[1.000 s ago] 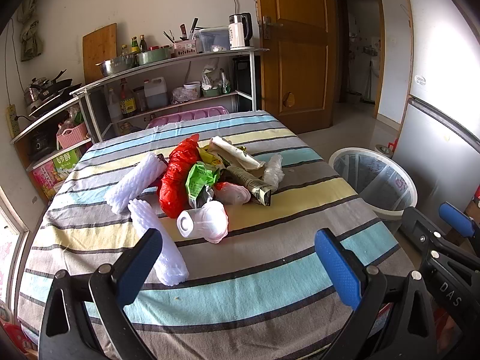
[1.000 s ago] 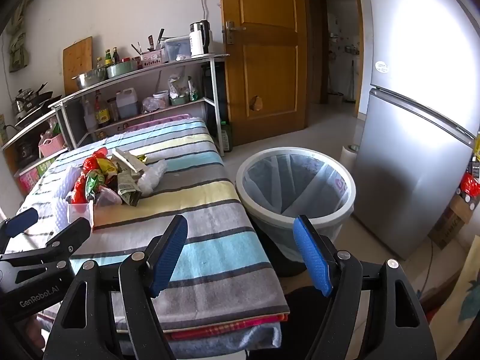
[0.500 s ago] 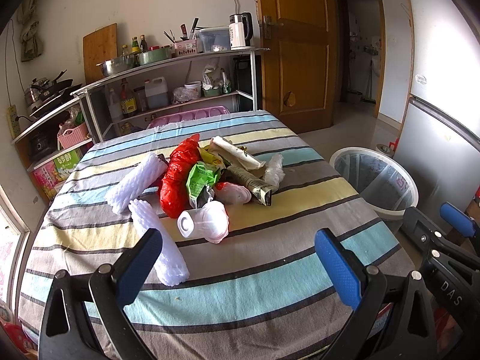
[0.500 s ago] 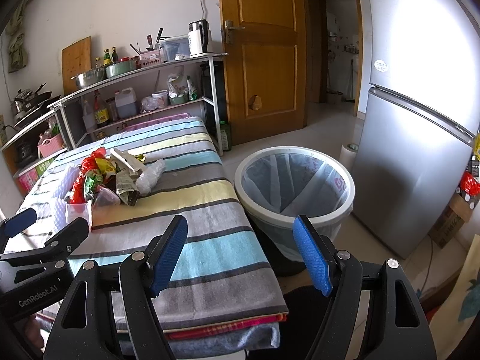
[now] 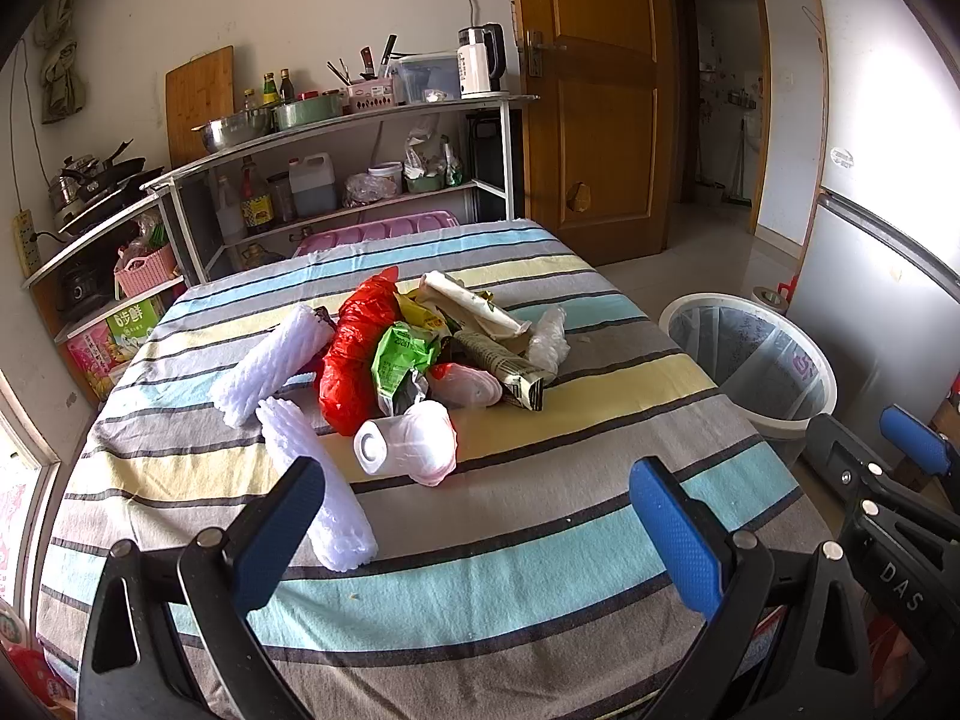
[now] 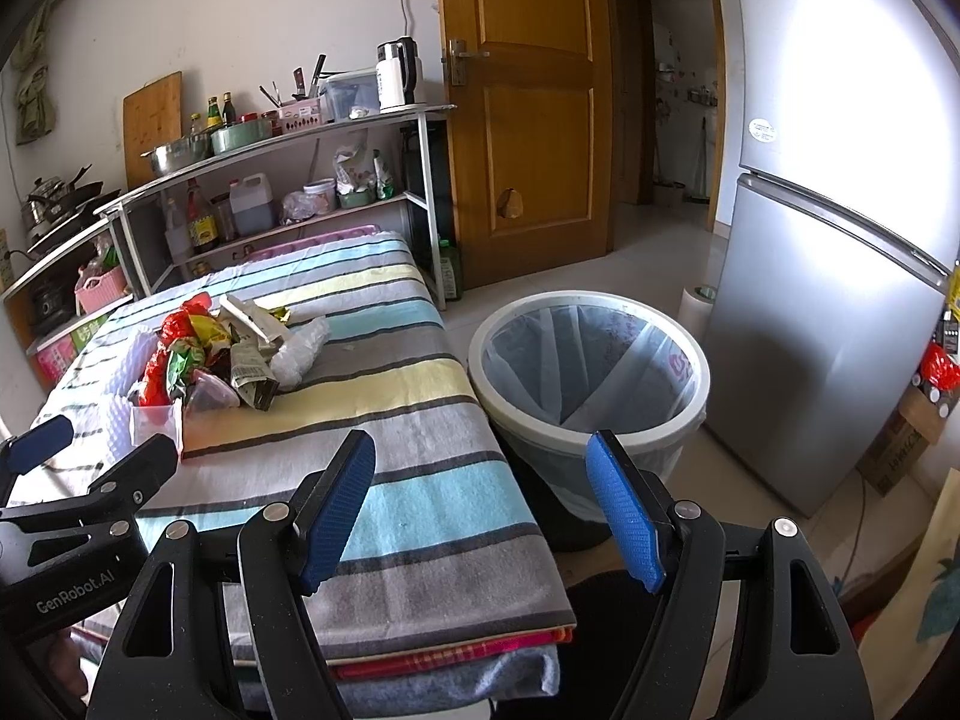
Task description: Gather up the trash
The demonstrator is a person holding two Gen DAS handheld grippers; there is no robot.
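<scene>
The trash is a loose heap (image 5: 420, 360) sitting mid-frame in the left wrist view, on a table covered with a striped blue, yellow and grey cloth (image 5: 480, 570). In that heap: a crumpled red plastic bag (image 5: 354, 354), a green snack wrapper (image 5: 399, 357) leaning on it, a rolled newspaper (image 5: 504, 366) pointing lower right, a paper tube wrapper (image 5: 465, 306) across the top, and a clear crinkled plastic bag (image 5: 547, 339) on the right edge. Nearest the camera is a white plastic cup wrapped in a thin bag (image 5: 408, 444), lying on its side. Two white foam net sleeves are on the left side, one (image 5: 270, 366) touching the red bag, the other (image 5: 321, 510) running down toward the lower left, partly hidden behind the left finger.

The left gripper (image 5: 477, 534) hangs low in frame over the near edge of the cloth, jaws spread wide, nothing between them. The right gripper (image 6: 480, 510) is also spread wide and empty, over the table's corner in the right wrist view.

Just past the table's right edge stands a round white bin lined with a clear bag (image 6: 591, 360), on the floor. Beside it, right of frame, is a silver fridge (image 6: 828, 300). Behind the table, upper left, is a metal shelf rack (image 5: 336, 138) crowded with bottles, bowls and a white kettle (image 5: 480, 60), then a wooden door (image 5: 588, 90).
</scene>
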